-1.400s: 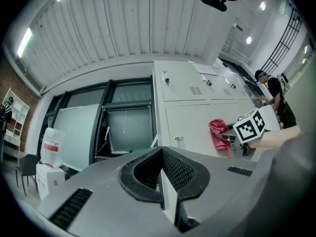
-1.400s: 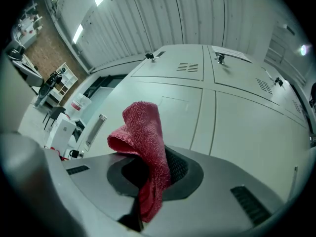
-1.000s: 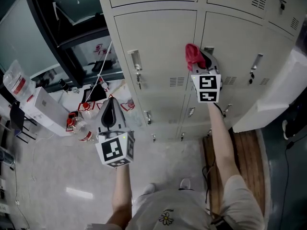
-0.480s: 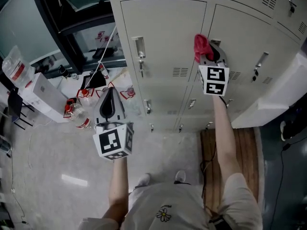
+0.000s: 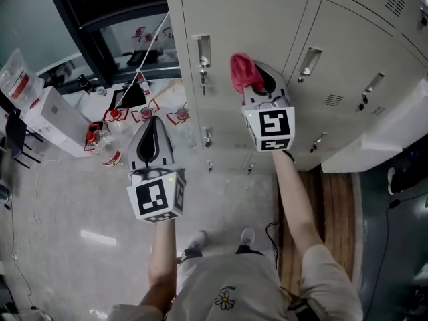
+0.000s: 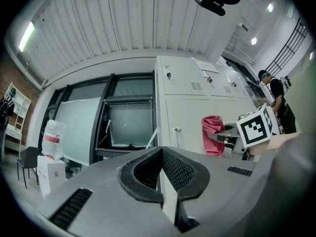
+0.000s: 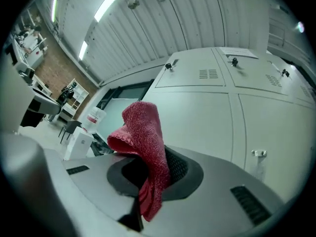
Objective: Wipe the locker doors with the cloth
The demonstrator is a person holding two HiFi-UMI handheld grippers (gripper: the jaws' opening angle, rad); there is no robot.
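R gripper (image 5: 261, 84) clamps cloth (image 5: 243, 72); contact w/ locker door (image 5: 257, 19) unclear.

one cloth (image 5: 242, 72); two hand-held grippers (image 5: 154, 124) (image 5: 259, 80); several locker doors (image 5: 247, 19); one white box (image 5: 57, 122).

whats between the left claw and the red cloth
In the head view, the locker door and its handle lie between left claw and cloth.

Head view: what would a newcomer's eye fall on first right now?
The red cloth is the one bright colour, pinched in the jaws of the right gripper in front of the pale locker doors. Next comes the left gripper, its jaws shut and empty, held lower left over the floor.
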